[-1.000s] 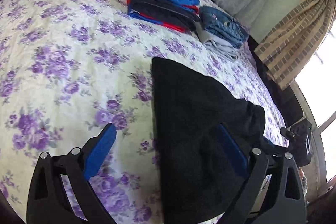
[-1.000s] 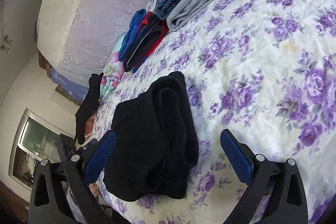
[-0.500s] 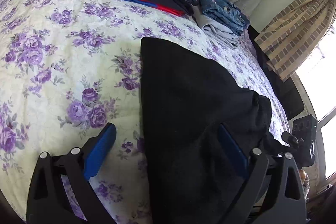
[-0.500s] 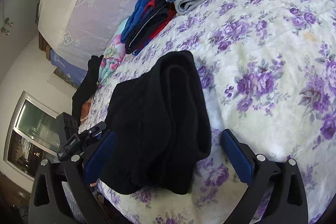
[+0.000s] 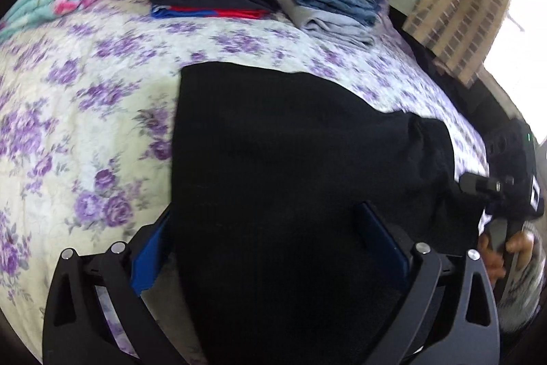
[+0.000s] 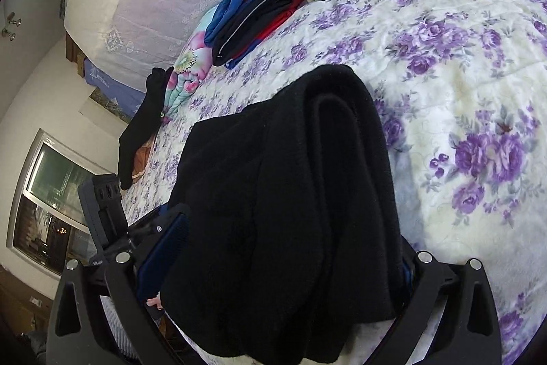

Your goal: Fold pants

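Bed: floral cover. Black pants, folded, lie between the spread fingers of left hand-held gripper; right hand-held gripper likewise wide, straddling them. Only right view shows their rolled layers.

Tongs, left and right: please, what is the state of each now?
Left tongs: open, fingers either side of the black pants, not gripping.
Right tongs: open around the black pants, not gripping.

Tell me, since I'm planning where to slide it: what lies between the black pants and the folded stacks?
Only bare floral bedspread, seen in both views.
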### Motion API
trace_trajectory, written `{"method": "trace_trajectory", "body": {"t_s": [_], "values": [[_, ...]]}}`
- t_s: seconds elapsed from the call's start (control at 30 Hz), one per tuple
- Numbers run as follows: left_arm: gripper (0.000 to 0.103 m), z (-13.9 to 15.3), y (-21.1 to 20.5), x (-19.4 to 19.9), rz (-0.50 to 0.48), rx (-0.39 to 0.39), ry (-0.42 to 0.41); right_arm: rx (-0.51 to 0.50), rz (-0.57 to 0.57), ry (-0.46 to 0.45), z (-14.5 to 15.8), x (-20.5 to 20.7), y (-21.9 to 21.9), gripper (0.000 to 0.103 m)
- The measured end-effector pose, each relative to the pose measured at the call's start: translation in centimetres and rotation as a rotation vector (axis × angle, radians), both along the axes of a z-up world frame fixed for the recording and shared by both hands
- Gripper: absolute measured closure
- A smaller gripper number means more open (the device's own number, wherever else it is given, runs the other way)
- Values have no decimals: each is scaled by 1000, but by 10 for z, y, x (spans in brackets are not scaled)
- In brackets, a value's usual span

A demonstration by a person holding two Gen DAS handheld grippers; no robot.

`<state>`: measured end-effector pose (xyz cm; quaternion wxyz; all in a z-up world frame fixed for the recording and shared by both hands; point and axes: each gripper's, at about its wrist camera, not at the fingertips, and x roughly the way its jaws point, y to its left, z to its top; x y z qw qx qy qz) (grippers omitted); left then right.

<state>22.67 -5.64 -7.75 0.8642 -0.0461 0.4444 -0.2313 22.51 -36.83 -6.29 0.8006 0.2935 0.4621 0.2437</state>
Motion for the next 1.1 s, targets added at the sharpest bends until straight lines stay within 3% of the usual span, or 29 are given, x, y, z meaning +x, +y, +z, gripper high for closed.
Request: {"method": "trace_trajectory", "body": {"t_s": [0.07,0.2,0.33,0.47,0.57,0.8,1.1], "values": [[5,1,-8,-6,-19,43,-42,4,7,-5,-1,0,-1,3],[6,2,-6,-7,-19,34,-52,-1,21,-25,-1,3,0,3],[19,5,-7,-11,-20,48,-79,-15,10,-45,-1,3,1,6],[22,7,-7,-13,-12,65,-94,-20,-43,-42,-5,0,-6,33],[24,8,-6,-13,-4,60,-93,2,-61,-37,-9,-2,-13,44],[31,9,-6,-13,5,69,-109,3,-70,-60,-9,-4,-12,56],[52,16,0,-16,17,72,-127,-45,-79,-110,4,-10,-5,61]]}}
